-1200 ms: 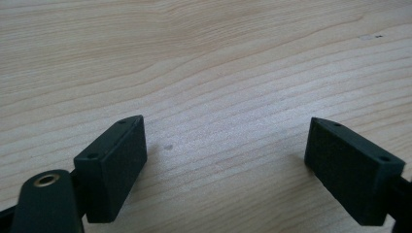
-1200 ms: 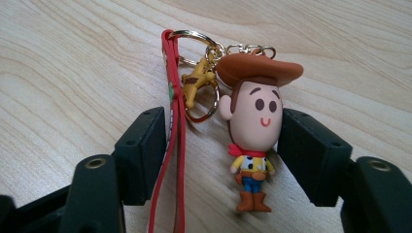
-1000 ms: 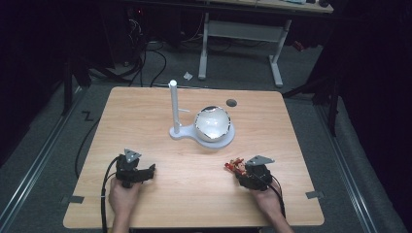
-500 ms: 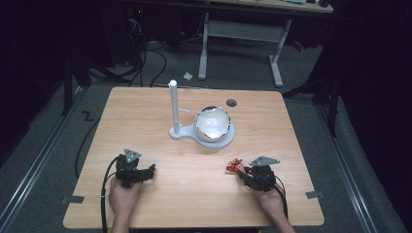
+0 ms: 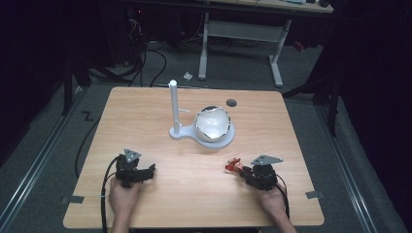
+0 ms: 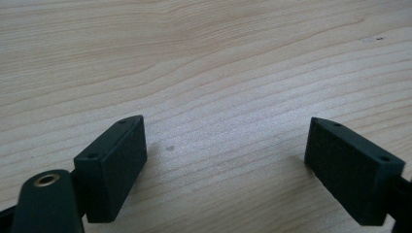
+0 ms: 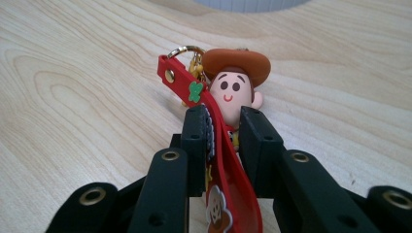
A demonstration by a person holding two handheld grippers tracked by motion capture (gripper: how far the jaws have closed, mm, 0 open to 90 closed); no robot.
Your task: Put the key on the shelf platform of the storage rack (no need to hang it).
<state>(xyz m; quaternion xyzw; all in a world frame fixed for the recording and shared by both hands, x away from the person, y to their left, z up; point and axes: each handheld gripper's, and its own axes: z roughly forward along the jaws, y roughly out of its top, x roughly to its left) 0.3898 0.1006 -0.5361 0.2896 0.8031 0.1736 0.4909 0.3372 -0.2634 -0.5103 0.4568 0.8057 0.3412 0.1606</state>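
Item under handling: a small keychain [image 7: 228, 111], made up of a cowboy-hatted figure head, a red rubbery strap and a gold ring. It lies on the bench [image 5: 160, 204] at the near right, well clear of the white stand [image 5: 174, 109] and the bowl [image 5: 212, 124] at centre.

Right gripper [image 7: 224, 131]: its fingers [image 7: 195, 141] have just been closing and now pinch the strap and the figure's body between them; the head and ring stick out beyond the tips. In the high view the same gripper [image 5: 240, 170] holds the charm low over the bench.

Left gripper [image 6: 223, 155]: fingers spread wide, nothing between them, bare wood below.

Handling judgement: the piece looks very light. The strap appears soft and pliable, so it is likely to flop and swing from the ring when lifted. The figure seems firmer and gives a better hold. The present hold across strap and body looks adequate. Breakage risk appears low.

Clearances: the right bench edge and near edge are both close to the right hand. Open bench lies between the two hands and toward the centre. The stand's upright post is the only tall obstacle.
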